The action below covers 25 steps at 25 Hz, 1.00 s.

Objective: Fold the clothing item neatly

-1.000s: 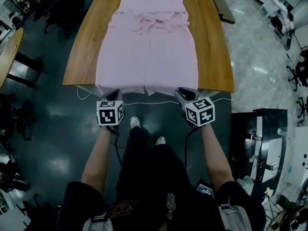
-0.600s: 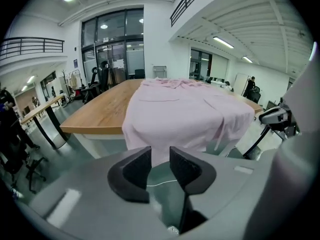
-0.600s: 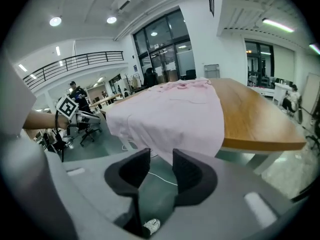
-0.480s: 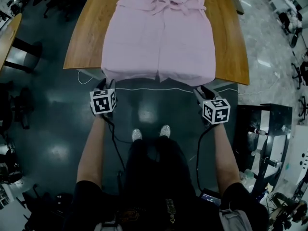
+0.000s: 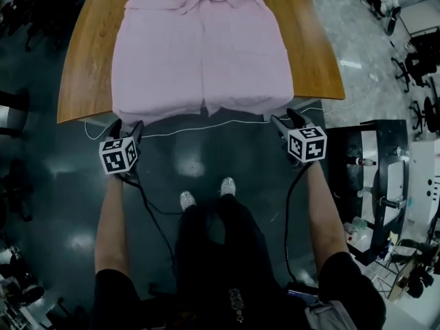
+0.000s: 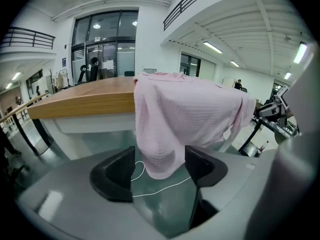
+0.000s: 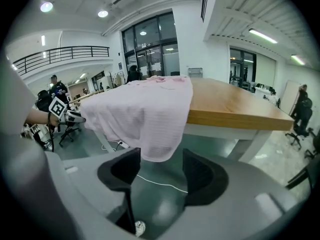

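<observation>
A: Wooden table in an open office hall, with the pink garment spread flat on it, hem draped over the near edge. Why let it hang off?
B: Probably so the corners can be reached from below. Left gripper sits under the left hem corner, right gripper under the right.
A: Holding anything?
B: No. Both pairs of jaws have just been opening and stand wide; each corner hangs ahead in line with the gap, no pad on it. Pinching both corners looks like the next move
</observation>
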Each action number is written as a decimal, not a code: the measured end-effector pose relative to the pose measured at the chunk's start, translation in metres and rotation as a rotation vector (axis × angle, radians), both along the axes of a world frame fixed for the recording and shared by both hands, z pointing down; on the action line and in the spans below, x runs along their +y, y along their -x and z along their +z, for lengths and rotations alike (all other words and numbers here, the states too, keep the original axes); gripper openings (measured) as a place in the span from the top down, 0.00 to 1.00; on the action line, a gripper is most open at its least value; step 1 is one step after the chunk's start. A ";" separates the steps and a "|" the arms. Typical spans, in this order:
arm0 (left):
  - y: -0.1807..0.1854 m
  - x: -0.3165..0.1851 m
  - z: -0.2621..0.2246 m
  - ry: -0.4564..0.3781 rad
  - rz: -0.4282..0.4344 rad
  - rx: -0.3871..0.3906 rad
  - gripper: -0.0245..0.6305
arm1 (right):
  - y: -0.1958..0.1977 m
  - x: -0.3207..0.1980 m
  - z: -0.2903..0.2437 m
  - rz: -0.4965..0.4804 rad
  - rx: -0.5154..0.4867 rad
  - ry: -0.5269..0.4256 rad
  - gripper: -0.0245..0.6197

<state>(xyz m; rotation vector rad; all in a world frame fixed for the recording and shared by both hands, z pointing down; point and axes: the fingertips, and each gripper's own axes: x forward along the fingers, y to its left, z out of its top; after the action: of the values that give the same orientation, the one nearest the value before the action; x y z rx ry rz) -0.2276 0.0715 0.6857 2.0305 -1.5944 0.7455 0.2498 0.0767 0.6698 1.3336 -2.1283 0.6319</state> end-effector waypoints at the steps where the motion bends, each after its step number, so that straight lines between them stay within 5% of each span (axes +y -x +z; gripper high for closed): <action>1: -0.005 -0.003 0.003 -0.003 0.021 0.003 0.47 | -0.005 -0.003 0.003 -0.005 0.006 -0.005 0.56; 11: -0.038 -0.021 0.005 -0.040 0.148 0.038 0.47 | 0.012 -0.041 0.031 -0.205 -0.042 -0.074 0.51; 15: -0.039 -0.012 0.003 -0.034 0.182 0.034 0.65 | 0.032 -0.030 0.029 -0.326 -0.061 -0.077 0.55; 18: -0.042 0.002 0.000 -0.017 0.208 0.029 0.73 | 0.036 -0.017 0.028 -0.357 -0.062 -0.043 0.71; 25: -0.054 0.038 -0.017 0.015 0.242 0.056 0.75 | 0.038 0.019 0.011 -0.333 -0.119 0.013 0.71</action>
<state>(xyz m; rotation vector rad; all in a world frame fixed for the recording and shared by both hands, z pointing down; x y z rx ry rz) -0.1734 0.1094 0.6684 2.2386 -1.3226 0.7760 0.2115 0.0960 0.6812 0.9219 -2.3664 0.5955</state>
